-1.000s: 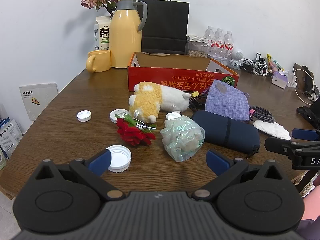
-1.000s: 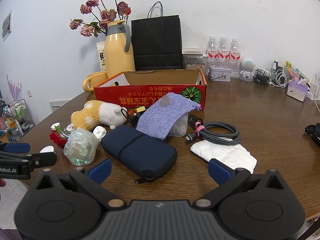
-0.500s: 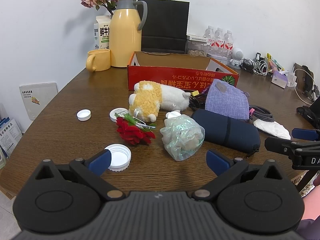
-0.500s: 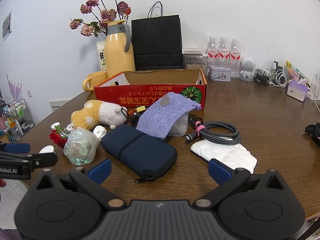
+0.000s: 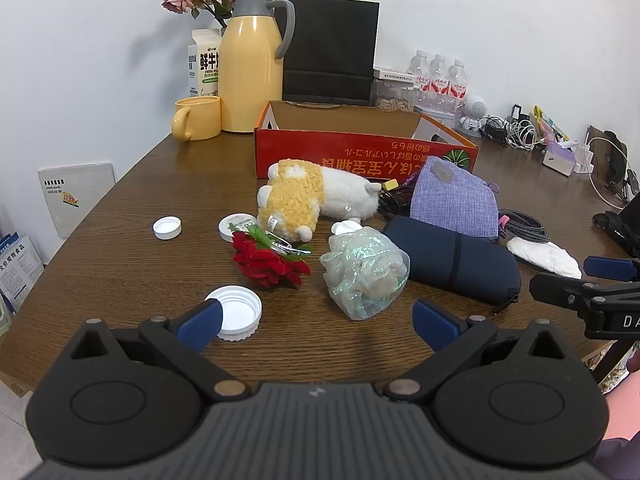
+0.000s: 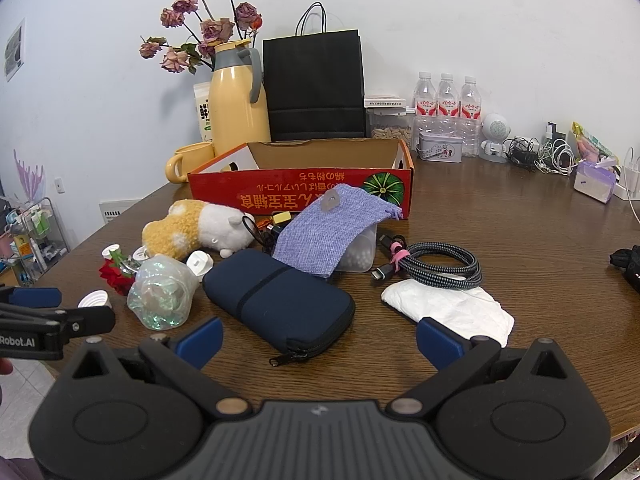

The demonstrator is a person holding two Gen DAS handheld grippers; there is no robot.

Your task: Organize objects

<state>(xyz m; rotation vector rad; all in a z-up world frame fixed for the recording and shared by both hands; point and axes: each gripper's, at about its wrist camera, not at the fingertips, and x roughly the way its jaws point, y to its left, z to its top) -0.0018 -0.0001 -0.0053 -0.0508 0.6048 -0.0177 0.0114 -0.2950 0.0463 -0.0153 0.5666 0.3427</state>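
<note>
A red open cardboard box (image 5: 360, 152) stands mid-table, also in the right wrist view (image 6: 304, 192). In front of it lie a yellow-white plush toy (image 5: 312, 200), a red fabric rose (image 5: 268, 262), an iridescent crumpled bag (image 5: 366, 272), a navy zip pouch (image 6: 280, 300), a purple cloth bag (image 6: 328, 232), a braided cable (image 6: 436, 266) and a white tissue (image 6: 448, 308). My left gripper (image 5: 316, 320) is open and empty near the table's front edge, by a white lid (image 5: 238, 312). My right gripper (image 6: 318, 338) is open and empty just before the navy pouch.
A yellow thermos (image 5: 250, 60), yellow mug (image 5: 198, 118), milk carton (image 5: 204, 64), black paper bag (image 5: 330, 48) and water bottles (image 6: 448, 112) stand at the back. Chargers and cables (image 6: 552, 156) lie at the back right. Small white caps (image 5: 167, 227) lie at the left.
</note>
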